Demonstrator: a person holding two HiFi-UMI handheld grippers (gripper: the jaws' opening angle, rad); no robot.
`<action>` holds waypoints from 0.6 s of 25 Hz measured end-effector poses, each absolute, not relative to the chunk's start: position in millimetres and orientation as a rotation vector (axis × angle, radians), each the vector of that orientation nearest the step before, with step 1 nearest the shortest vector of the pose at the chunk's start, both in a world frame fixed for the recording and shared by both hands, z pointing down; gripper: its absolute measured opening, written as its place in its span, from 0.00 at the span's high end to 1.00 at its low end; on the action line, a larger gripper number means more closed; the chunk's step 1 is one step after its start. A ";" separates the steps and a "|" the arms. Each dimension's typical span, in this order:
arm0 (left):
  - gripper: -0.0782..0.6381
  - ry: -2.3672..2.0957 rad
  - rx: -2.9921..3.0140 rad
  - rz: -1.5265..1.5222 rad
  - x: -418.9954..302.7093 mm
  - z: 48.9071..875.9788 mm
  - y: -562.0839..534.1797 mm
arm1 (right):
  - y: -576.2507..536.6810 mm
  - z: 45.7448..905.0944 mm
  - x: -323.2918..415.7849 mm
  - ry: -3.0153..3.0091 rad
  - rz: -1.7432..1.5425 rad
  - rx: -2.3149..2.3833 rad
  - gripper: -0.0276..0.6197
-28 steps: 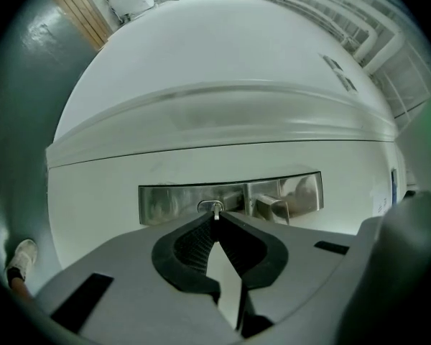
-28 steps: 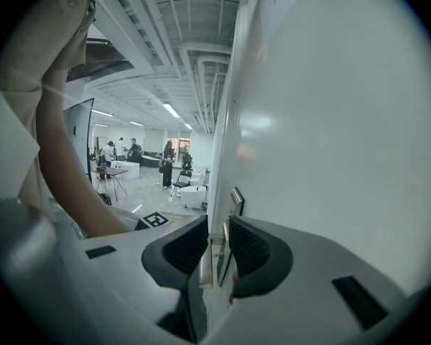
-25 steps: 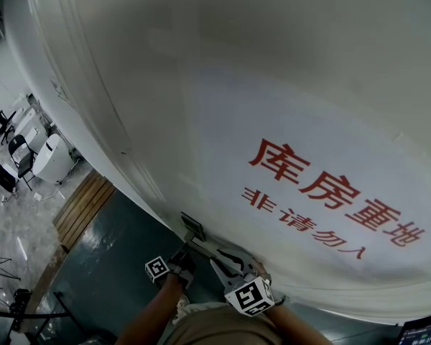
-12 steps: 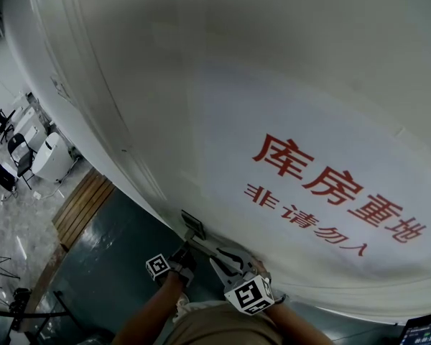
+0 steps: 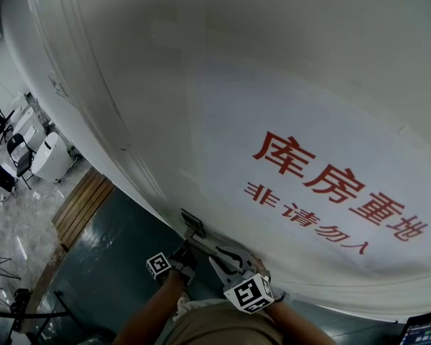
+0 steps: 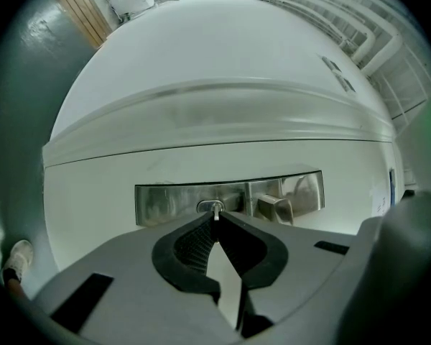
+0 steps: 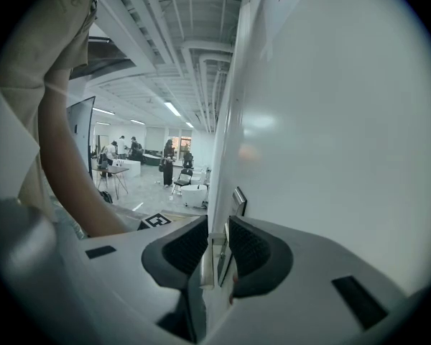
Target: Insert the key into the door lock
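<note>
Where the key sat: nipped between the tips of the left gripper, with its free end at the keyhole. How deep it had entered could not be told.
Left gripper: jaws fully closed on the key and pointed squarely at the lock plate.
Right gripper: jaws drawn in on the door handle, with one ribbed pad against each side of it. It was sighted along the face of the door.
Lock plate: an oblong of brushed metal, mounted on the door just beside its edge seam. The keyhole was near the plate's middle, with the handle next to it.
Gripper spacing: the two grippers were close together at the plate, the left on the keyhole side and the right on the handle side.
Marker cubes: one on the left gripper and one on the right gripper, both at the lower edge of the door in the head view.
Door: a white panel carrying a pale sheet with red lettering, set well apart from the lock plate.
Person: a bare forearm ran up to the left gripper.
Floor: dark green beyond the door's edge, with a band of wooden boards past it.
</note>
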State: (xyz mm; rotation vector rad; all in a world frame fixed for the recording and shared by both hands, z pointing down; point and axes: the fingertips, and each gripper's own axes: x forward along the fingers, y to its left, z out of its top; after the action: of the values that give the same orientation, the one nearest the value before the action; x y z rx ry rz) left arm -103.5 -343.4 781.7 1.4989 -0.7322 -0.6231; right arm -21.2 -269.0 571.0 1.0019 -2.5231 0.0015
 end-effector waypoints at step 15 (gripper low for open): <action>0.85 -0.724 1.510 -0.608 -100.7 781.1 -349.4 | -273.7 572.0 -17.5 -2.519 0.007 1.017 0.81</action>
State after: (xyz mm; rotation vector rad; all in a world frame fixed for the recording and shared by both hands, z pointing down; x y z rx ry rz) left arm -100.7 -349.4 781.1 1.5102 -0.7236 -0.6080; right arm -17.5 -273.7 572.0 1.0175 -2.5193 0.0071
